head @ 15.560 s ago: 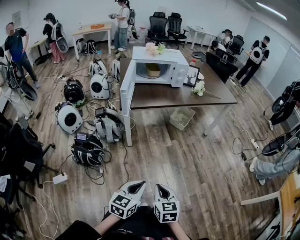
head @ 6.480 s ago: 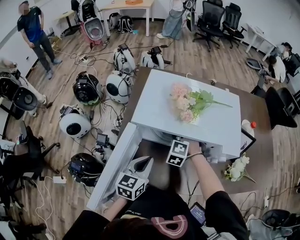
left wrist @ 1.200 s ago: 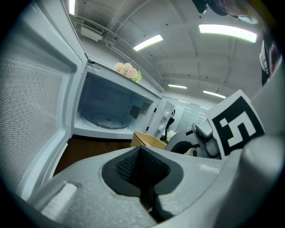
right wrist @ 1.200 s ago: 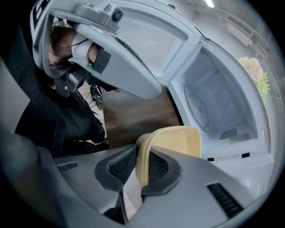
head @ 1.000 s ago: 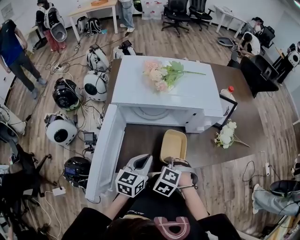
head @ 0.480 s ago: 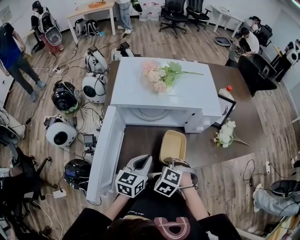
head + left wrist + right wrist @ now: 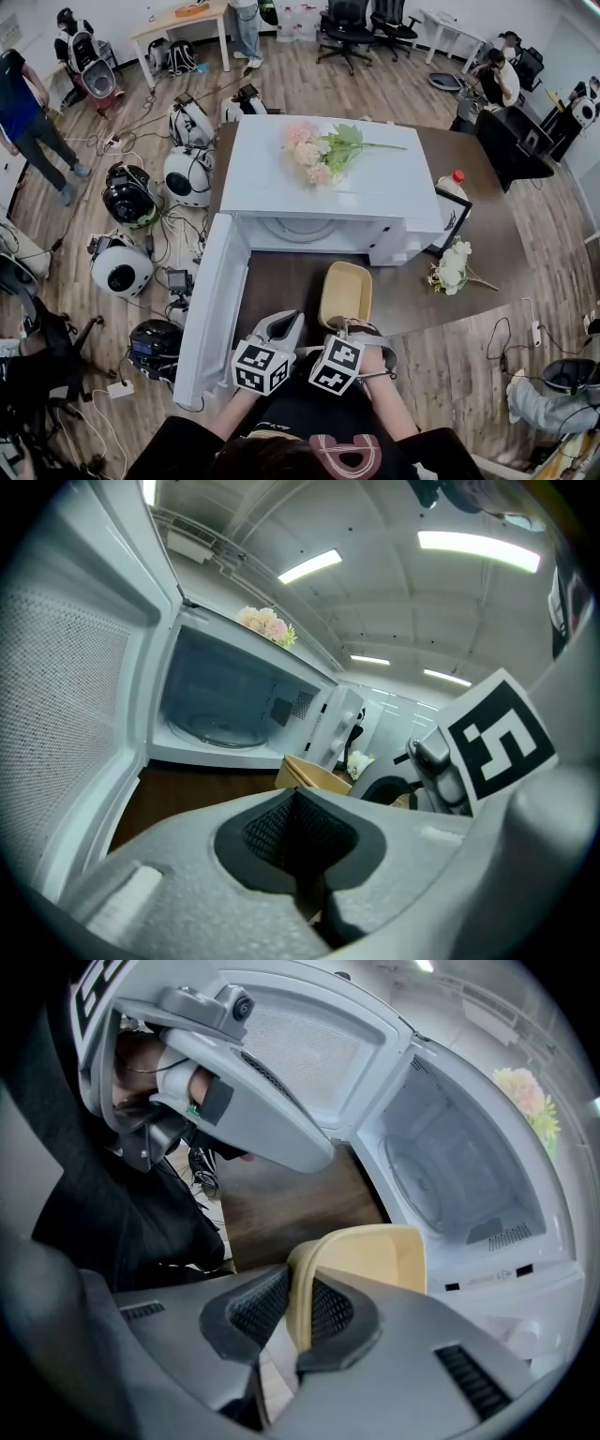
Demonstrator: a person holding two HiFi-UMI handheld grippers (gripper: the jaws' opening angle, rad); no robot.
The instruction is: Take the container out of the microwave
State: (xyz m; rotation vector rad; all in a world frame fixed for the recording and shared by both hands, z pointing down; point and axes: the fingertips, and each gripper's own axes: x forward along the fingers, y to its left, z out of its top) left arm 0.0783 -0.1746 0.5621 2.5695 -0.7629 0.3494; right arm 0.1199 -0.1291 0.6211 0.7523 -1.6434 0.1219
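The beige container (image 7: 345, 291) sits on the dark table (image 7: 281, 281) just outside the white microwave (image 7: 328, 187), whose door (image 7: 211, 309) hangs open to the left. My right gripper (image 7: 340, 325) is shut on the container's near rim; in the right gripper view the rim (image 7: 300, 1269) stands between the pads of that gripper (image 7: 298, 1312). My left gripper (image 7: 284, 325) hovers beside it, shut and holding nothing. In the left gripper view its gripper (image 7: 298, 817) points toward the empty cavity (image 7: 225, 705), and the container (image 7: 314, 775) shows to the right.
Pink flowers (image 7: 319, 155) lie on top of the microwave. A picture frame (image 7: 455, 225), a bottle (image 7: 453, 183) and white flowers (image 7: 455, 267) stand to its right. Round devices and cables (image 7: 131, 225) crowd the floor to the left of the table.
The container, inside the microwave in the oldest frame, now rests on the table in front of it in my right gripper. Over the last second nothing visibly moved.
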